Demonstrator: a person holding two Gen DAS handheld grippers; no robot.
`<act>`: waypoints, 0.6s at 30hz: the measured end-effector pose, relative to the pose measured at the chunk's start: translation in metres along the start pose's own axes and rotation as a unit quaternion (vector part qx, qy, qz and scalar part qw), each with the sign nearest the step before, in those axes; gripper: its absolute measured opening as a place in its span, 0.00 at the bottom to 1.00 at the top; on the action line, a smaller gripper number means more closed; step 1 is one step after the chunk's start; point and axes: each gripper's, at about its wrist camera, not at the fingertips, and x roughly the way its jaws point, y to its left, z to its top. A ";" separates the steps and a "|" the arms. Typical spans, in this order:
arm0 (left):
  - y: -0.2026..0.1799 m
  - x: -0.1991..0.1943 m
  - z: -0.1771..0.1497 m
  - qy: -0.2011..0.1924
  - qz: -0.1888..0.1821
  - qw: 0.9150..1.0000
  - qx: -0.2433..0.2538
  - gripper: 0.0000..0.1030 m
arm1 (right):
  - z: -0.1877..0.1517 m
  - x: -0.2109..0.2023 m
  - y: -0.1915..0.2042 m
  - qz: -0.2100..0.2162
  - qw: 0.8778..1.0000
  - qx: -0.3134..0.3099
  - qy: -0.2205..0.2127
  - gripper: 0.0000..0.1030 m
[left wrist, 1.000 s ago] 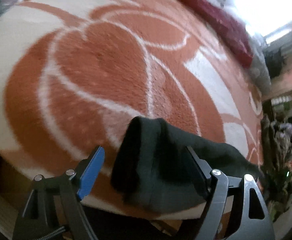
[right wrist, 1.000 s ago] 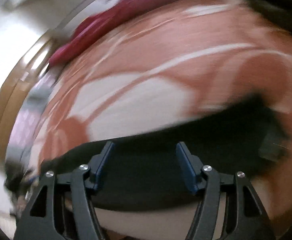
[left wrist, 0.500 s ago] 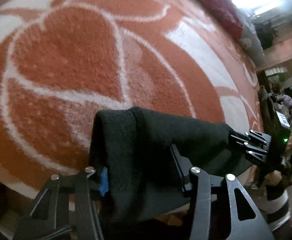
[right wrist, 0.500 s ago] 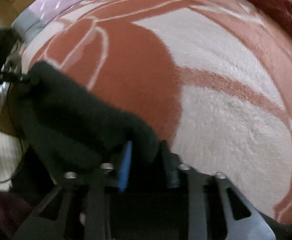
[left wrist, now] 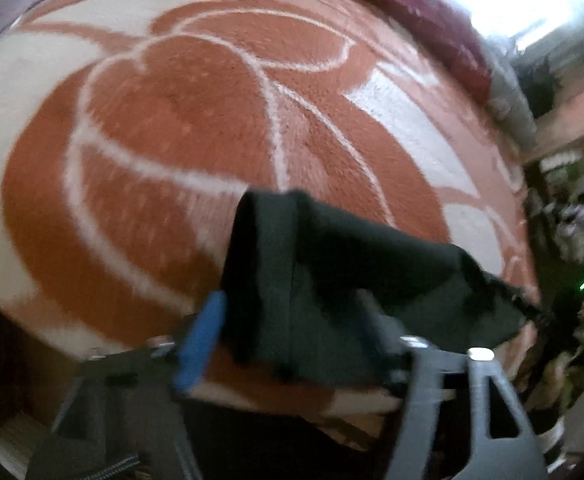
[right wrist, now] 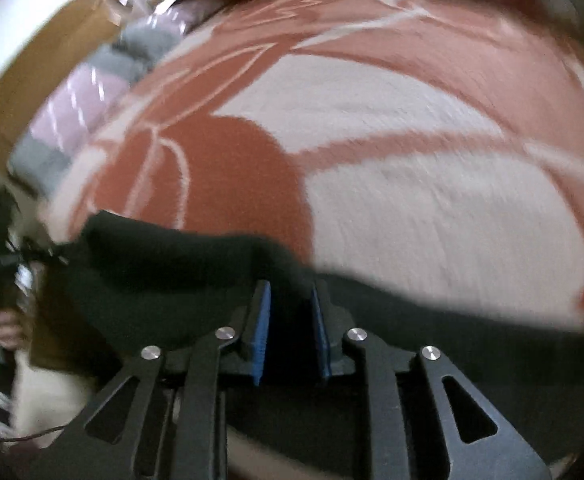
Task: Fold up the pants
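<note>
Pants (left wrist: 332, 280), black, show no readable label on patterned blanket (left wrist: 171, 120).

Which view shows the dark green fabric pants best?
The left wrist view: the dark green fabric pants show a folded hem, a seam and a ragged far corner on the orange-and-cream patterned blanket. The right wrist view shows only a blurred dark band across the bottom.

left wrist: steeply down, close | right wrist: same | shared: pants (left wrist: 332, 280) (right wrist: 163, 272), blanket (left wrist: 171, 140) (right wrist: 412, 208)
</note>
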 end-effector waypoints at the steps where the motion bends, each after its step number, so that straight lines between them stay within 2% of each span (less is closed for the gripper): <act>1: 0.004 -0.006 -0.009 -0.004 -0.013 1.000 -0.008 0.77 | -0.010 -0.008 -0.009 0.002 1.000 0.016 -0.002 0.34; 2: 0.007 -0.007 -0.016 -0.002 -0.028 0.999 -0.017 0.77 | -0.023 -0.016 -0.016 0.000 0.999 0.032 -0.003 0.42; 3: 0.011 -0.006 -0.024 0.003 -0.044 0.999 -0.029 0.78 | -0.037 -0.022 -0.025 0.001 0.999 0.053 -0.006 0.45; 5: 0.015 0.008 -0.032 0.010 -0.053 0.997 -0.048 0.78 | -0.058 -0.028 -0.042 0.004 0.996 0.092 -0.011 0.45; 7: 0.015 0.026 -0.032 0.025 -0.035 0.997 -0.059 0.73 | -0.074 -0.032 -0.058 -0.003 0.991 0.134 -0.016 0.45; 9: 0.012 0.049 -0.030 0.055 0.021 0.997 -0.053 0.54 | -0.090 -0.036 -0.082 0.025 0.981 0.189 -0.030 0.45; 10: 0.010 0.058 -0.029 0.070 0.036 0.996 -0.047 0.54 | -0.094 -0.039 -0.089 0.039 0.977 0.207 -0.038 0.45; 12: 0.005 0.052 -0.032 0.070 0.037 0.996 -0.038 0.54 | -0.105 -0.052 -0.100 0.065 0.966 0.244 -0.062 0.45; 14: -0.002 0.033 -0.036 0.058 0.035 0.998 -0.008 0.54 | -0.117 -0.076 -0.119 0.063 0.954 0.277 -0.100 0.45; 16: -0.018 0.009 -0.041 0.040 0.035 0.998 0.041 0.57 | -0.138 -0.106 -0.147 0.044 0.934 0.323 -0.148 0.45; 17: -0.029 -0.003 -0.044 0.032 0.035 0.997 0.068 0.61 | -0.154 -0.125 -0.168 0.023 0.917 0.357 -0.176 0.45; 18: -0.043 -0.014 -0.047 0.020 0.035 0.994 0.097 0.66 | -0.165 -0.136 -0.181 0.009 0.907 0.376 -0.191 0.45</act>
